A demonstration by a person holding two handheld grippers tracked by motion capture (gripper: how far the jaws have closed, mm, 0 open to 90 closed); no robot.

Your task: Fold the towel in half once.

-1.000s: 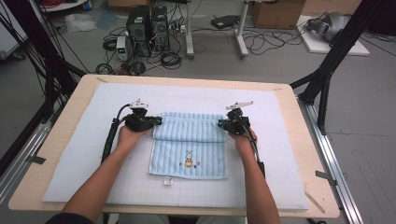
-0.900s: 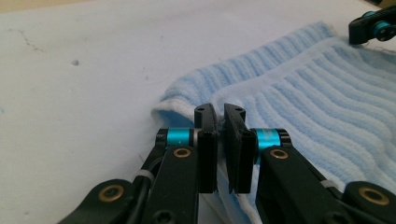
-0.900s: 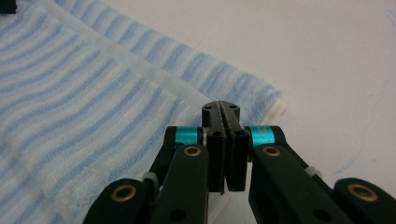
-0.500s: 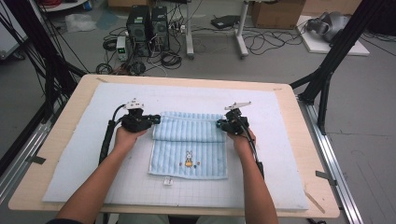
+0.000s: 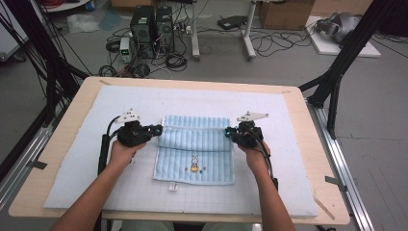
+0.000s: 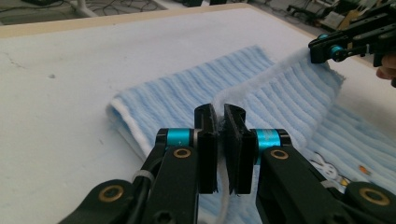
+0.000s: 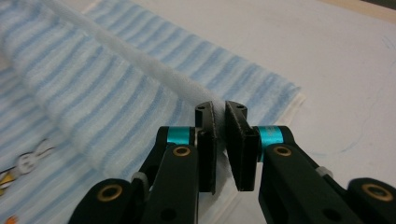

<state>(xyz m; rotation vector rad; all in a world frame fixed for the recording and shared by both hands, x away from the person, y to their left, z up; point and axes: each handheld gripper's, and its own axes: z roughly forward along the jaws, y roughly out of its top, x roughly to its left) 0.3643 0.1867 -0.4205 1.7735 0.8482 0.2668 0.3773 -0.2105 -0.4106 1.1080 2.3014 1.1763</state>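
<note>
- Wooden bench (image 5: 62, 144), topped with a pale gridded mat (image 5: 144, 101); grey floor behind it carries computer towers (image 5: 153, 24) and loose cables.
- Towel (image 5: 195, 154): light blue with stripes, small rabbit motif near its front edge, white tag at the front hem. Lies at the middle of the mat, its far part doubled over toward the person; the folded edge hangs raised between the two claws.
- Left claw (image 6: 219, 122): closed on the towel's white edge, cloth pinched between the black pads, at the towel's left side. In the high view it sits at the towel's upper left corner (image 5: 156, 129).
- Right claw (image 7: 219, 119): closed on the same white edge at the towel's right side, cloth between its pads; seen in the high view at the upper right corner (image 5: 227, 132).
- Person's forearms enter from the front edge of the bench, one hand on each claw.
- Black frame posts (image 5: 43, 62) stand at both sides of the bench.
</note>
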